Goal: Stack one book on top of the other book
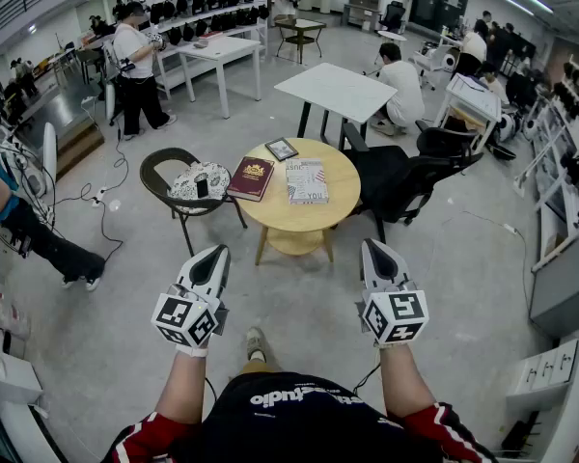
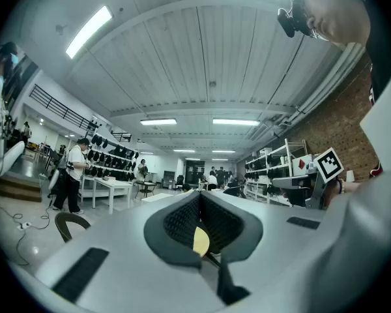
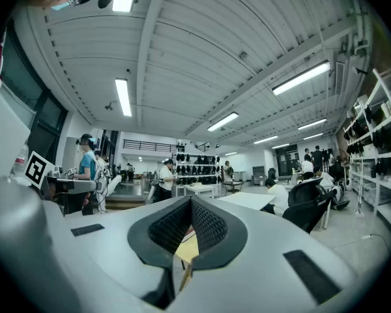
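A dark red book (image 1: 251,177) and a grey-white book (image 1: 307,180) lie side by side on a round wooden table (image 1: 299,222) ahead of me, not touching each other. My left gripper (image 1: 212,253) and right gripper (image 1: 374,249) are held level in front of me, well short of the table. Both are shut with nothing between their jaws. In the left gripper view the left gripper (image 2: 199,198) has its dark tips meeting, and a sliver of the yellow tabletop (image 2: 201,241) shows through the gap below them. The right gripper (image 3: 191,204) looks the same in its own view.
A small framed picture (image 1: 281,149) lies at the table's far edge. A black chair with a patterned cushion (image 1: 199,181) stands left of the table, a black office chair (image 1: 405,177) right of it. A white table (image 1: 336,90), several people and shelves lie beyond. Cables (image 1: 104,201) run along the floor at left.
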### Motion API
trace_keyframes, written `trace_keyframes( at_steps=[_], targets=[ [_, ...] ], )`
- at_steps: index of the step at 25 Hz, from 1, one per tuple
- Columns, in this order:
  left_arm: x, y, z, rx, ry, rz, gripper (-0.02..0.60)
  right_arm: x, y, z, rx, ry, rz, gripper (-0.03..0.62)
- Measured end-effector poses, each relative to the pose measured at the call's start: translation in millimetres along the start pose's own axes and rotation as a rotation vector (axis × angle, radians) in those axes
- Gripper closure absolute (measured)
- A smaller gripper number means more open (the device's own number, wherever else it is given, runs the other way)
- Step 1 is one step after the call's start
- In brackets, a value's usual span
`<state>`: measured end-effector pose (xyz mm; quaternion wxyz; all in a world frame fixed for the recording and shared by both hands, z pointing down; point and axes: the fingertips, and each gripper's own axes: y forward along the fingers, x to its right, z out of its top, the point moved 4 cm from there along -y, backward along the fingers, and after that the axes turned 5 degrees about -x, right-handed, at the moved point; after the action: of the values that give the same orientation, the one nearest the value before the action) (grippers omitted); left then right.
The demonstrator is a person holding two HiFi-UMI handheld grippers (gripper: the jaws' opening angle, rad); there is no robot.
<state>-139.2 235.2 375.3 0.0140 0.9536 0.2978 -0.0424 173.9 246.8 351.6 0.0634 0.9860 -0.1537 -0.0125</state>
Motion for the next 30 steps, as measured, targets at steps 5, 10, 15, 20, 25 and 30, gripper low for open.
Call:
trace_keyframes(
  at_steps=[5,10,15,20,25,30],
  targets=[
    [1,1,1,0.000,-0.001,0.006,0.565,3,-2,1,0.005,-0.004,-0.002,0.568],
    [10,-1,2,-0.006,0.001,0.004,0.565,6,-10,3,0.018,0.000,-0.002,0.568],
    [17,0,5,-0.010,0.011,-0.007,0.565,8,-15,7,0.035,-0.012,-0.011,0.568],
    [19,4,5,-0.014,0.014,-0.012,0.565,7,-16,11,0.072,-0.021,0.004,0.568],
    [13,7,0,-0.028,0.005,-0.007,0.565,6,-8,8,0.064,-0.022,0.012,0.568],
    [7,15,2,-0.023,-0.004,-0.006,0.565,11,-1,13,0.068,-0.025,0.004,0.568]
  ],
)
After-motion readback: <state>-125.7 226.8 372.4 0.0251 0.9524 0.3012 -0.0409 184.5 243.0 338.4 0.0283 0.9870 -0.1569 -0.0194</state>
